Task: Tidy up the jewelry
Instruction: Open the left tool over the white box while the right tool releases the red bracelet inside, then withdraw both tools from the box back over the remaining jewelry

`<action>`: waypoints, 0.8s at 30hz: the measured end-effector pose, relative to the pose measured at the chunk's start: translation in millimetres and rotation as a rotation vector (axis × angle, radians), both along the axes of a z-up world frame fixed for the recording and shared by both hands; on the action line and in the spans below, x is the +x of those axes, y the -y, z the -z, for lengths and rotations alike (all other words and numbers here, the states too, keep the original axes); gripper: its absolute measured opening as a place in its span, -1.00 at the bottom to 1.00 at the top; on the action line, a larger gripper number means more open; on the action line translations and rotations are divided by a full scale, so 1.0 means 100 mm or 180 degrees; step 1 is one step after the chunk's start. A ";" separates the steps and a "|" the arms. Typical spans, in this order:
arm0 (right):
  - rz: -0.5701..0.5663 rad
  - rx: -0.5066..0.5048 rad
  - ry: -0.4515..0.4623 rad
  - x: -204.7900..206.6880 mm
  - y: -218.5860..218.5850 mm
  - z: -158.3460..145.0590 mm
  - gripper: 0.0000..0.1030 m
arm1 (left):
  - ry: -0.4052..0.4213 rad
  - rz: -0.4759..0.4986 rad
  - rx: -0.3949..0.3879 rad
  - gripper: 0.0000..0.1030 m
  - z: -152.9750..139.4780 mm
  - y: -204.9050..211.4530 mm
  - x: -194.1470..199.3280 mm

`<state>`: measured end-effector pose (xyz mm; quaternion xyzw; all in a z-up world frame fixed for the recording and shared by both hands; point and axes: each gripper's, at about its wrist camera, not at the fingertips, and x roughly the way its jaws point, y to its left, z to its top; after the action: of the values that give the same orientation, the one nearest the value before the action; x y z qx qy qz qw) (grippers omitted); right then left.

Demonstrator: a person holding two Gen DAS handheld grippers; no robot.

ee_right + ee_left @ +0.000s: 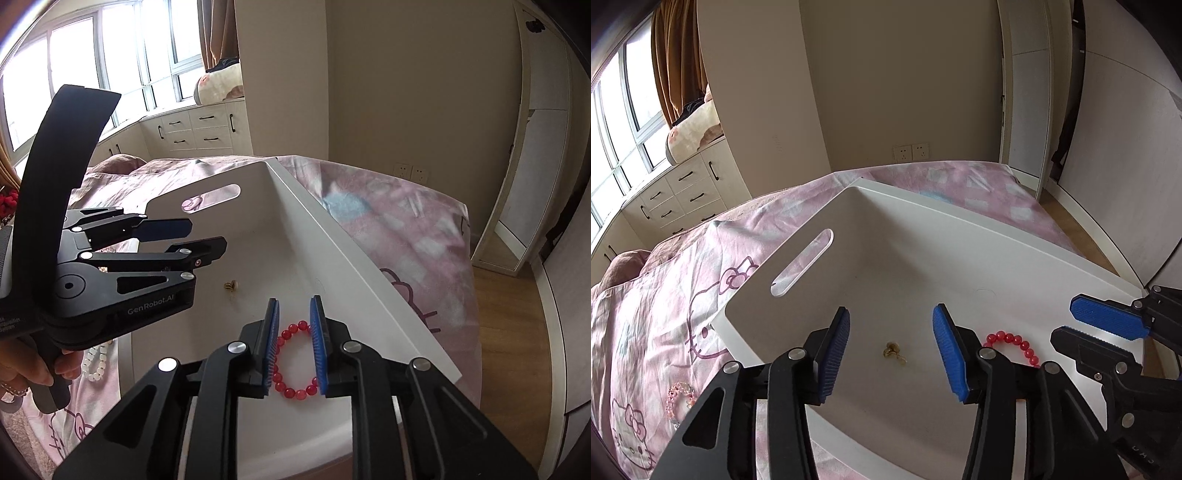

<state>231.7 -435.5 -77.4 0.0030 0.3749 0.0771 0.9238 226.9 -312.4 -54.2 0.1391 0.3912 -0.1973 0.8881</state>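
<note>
red beads between the right pads, gold piece under the left

in the left wrist view, the left gripper (891, 349) stood wide open with nothing in it, its blue pads (834, 354) spread over the floor of a white tray (923, 236); a small gold trinket (894, 353) lay loose on that floor, between the two pads and touching neither; to its right a red bead bracelet (1014, 347) rested on the tray floor, partly hidden behind the right-hand finger; the right gripper (1108, 326) came in from the far right edge, its pads apart; the tray sat on a bed (665, 306) covered in a pink cartoon-cat sheet; a pink bead bracelet (679, 400) lay on the sheet outside the tray, by its near left corner.

in the right wrist view, the right gripper (294, 345) was partly open, its pads flanking the red bead bracelet (295, 365), which lay flat on the tray (354, 258) floor; whether the pads touched the beads could not be told; the gold trinket (232, 285) lay further in, well apart from the bracelet; the left gripper (197, 236) hovered over the tray's left side, open and empty, held by a hand (33, 369); a white bead bracelet (96, 363) lay on the bed (424, 251) just outside the tray's left wall.
</note>
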 end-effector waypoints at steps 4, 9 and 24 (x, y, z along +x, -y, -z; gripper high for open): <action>-0.0018 -0.0053 0.0110 -0.03 -0.05 -0.10 -0.11 | 0.0115 0.0023 0.0000 0.21 -0.09 -0.03 -0.05; -0.0040 -0.0088 0.0255 -0.08 -0.13 -0.30 -0.05 | 0.0264 0.0014 -0.0029 0.33 -0.29 -0.11 -0.14; -0.0314 -0.0142 0.0753 -0.40 -0.78 -0.97 0.47 | 0.0883 -0.0417 -0.0162 0.85 -1.16 -1.03 -0.69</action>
<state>191.6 -357.1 19.5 -0.0451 0.2646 0.1140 0.9565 158.1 -209.8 61.9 0.1166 0.2679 -0.1277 0.9478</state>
